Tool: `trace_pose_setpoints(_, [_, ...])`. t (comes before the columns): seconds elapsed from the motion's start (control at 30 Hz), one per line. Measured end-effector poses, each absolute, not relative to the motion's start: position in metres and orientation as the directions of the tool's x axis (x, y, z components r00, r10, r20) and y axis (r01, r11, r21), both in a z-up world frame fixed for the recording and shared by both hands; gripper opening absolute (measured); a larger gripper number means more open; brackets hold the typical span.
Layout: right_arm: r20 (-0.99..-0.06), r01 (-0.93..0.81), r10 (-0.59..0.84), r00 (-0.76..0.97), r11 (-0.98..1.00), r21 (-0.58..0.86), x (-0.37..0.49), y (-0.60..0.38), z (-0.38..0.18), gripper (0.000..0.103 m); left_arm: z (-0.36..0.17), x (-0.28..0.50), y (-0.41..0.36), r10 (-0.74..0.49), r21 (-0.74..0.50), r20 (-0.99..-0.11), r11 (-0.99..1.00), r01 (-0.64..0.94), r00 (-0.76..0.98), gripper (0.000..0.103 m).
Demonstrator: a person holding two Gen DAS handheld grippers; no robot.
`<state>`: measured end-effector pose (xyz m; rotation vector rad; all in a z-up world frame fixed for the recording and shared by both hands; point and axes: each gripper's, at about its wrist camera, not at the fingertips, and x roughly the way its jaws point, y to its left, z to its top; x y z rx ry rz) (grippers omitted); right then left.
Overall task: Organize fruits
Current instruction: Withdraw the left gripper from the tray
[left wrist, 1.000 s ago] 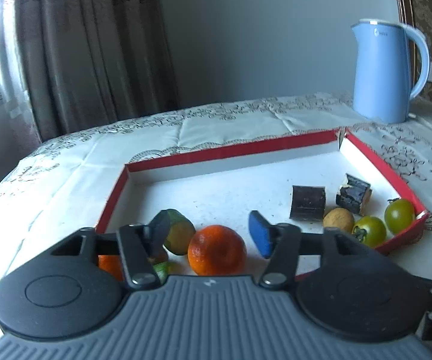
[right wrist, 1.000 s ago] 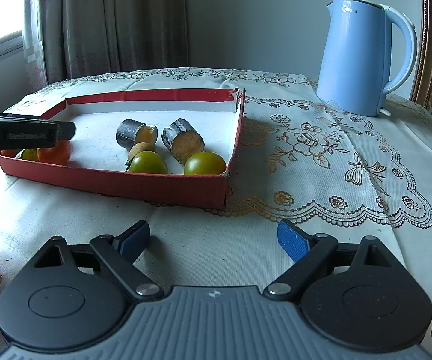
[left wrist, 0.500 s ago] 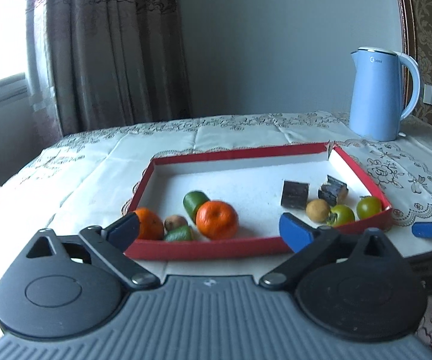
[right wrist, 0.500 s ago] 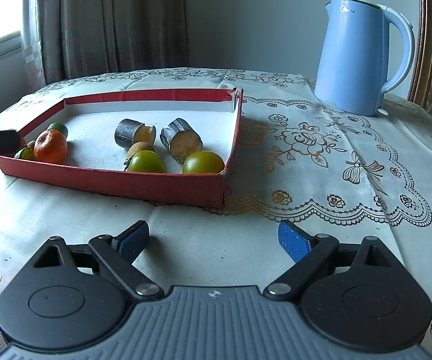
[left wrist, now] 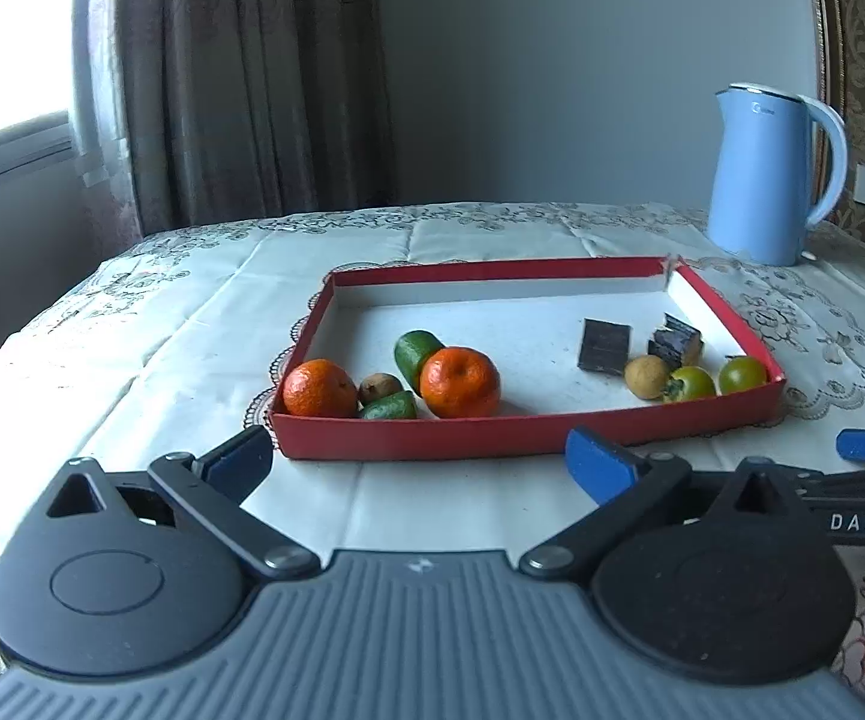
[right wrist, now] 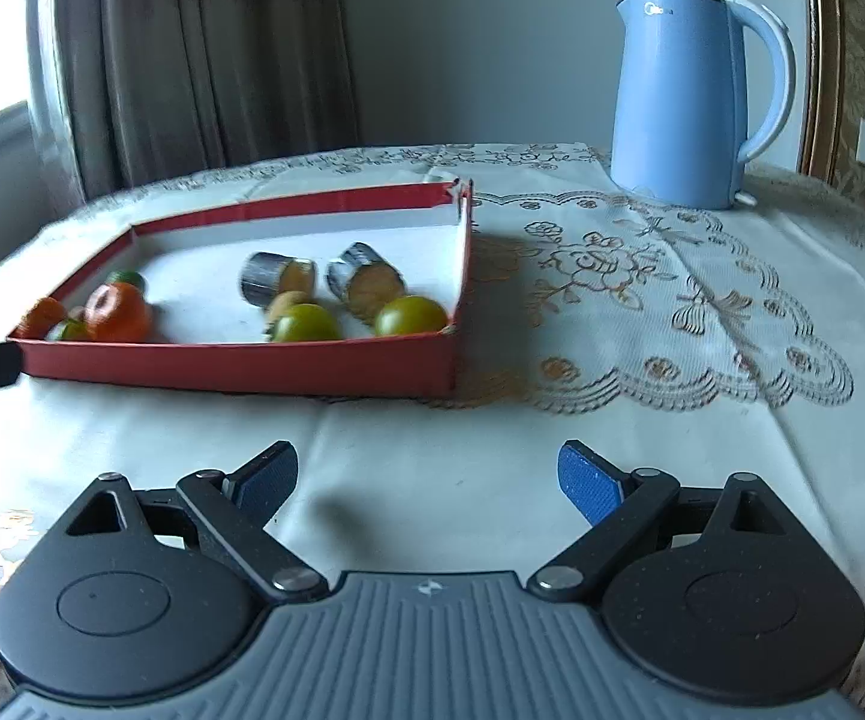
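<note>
Backed off from the tray (left wrist: 528, 441), left gripper (left wrist: 417, 462) jaws still opening, empty; right gripper (right wrist: 429, 483) wide, empty.

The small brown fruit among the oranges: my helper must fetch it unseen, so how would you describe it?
Find the red tray before the blue kettle. At its left end sit two oranges; the small brown fruit lies between them, dull, brownish and smaller than either.

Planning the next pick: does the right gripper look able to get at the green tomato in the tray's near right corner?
Probably yes. The right gripper is open and empty, the tomato sits uncovered just behind the tray's low wall, so it would need to come in from above.
</note>
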<state>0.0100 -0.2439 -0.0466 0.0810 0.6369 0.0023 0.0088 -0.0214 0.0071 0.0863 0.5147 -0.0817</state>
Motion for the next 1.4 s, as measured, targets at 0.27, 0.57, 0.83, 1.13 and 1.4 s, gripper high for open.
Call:
trace_pose_setpoints(0.27, [-0.549,0.056,-0.024,0.836,0.998,0.042,-0.003,-0.232,-0.037,0.094,0.010,0.004,-0.024,-0.076,0.050,-0.503,0.992,0.117,0.861,0.103])
trace_pose_setpoints(0.57, [-0.521,0.075,-0.031,0.853,0.995,0.063,-0.006,-0.226,-0.027,0.094,0.011,0.004,-0.026,-0.076,0.051,-0.512,0.992,0.118,0.856,0.103])
trace_pose_setpoints(0.83, [-0.516,0.073,-0.026,0.856,0.995,0.072,-0.007,-0.221,-0.025,0.094,0.012,0.002,-0.028,-0.055,0.070,-0.504,0.992,0.104,0.862,0.103])
trace_pose_setpoints(1.13, [-0.504,0.103,-0.046,0.863,0.991,0.085,-0.008,-0.216,-0.023,0.094,0.008,0.006,-0.024,-0.040,0.056,-0.520,0.995,0.080,0.853,0.103])
trace_pose_setpoints(1.4, [-0.515,0.131,-0.070,0.855,0.988,0.084,-0.007,-0.214,-0.026,0.094,0.002,0.005,-0.024,-0.040,0.065,-0.520,0.994,0.087,0.853,0.103])
